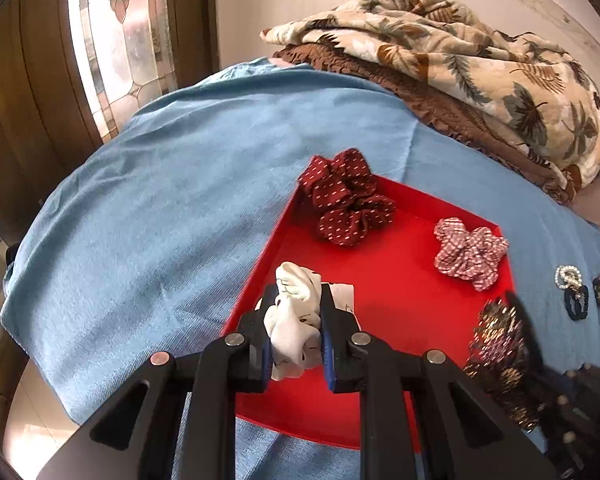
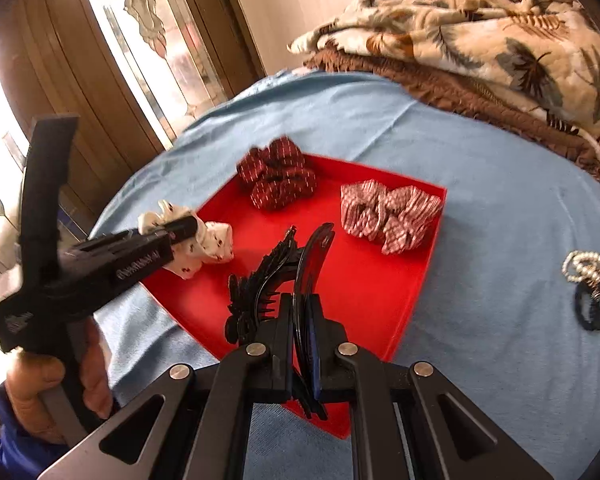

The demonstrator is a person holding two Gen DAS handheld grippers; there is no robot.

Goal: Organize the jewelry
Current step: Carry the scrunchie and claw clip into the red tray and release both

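While the left claw (image 1: 296,320) pinches the soft, light white scrunchie (image 1: 290,320) by its bunched middle over the red tray (image 1: 388,320), the right claw (image 2: 300,344) is clamped on the stiff, slick black hair clip (image 2: 260,296), whose teeth look brittle. Beyond both claws lie two scrunchies; the tray's low rim (image 2: 420,264) could snag, with open room between.
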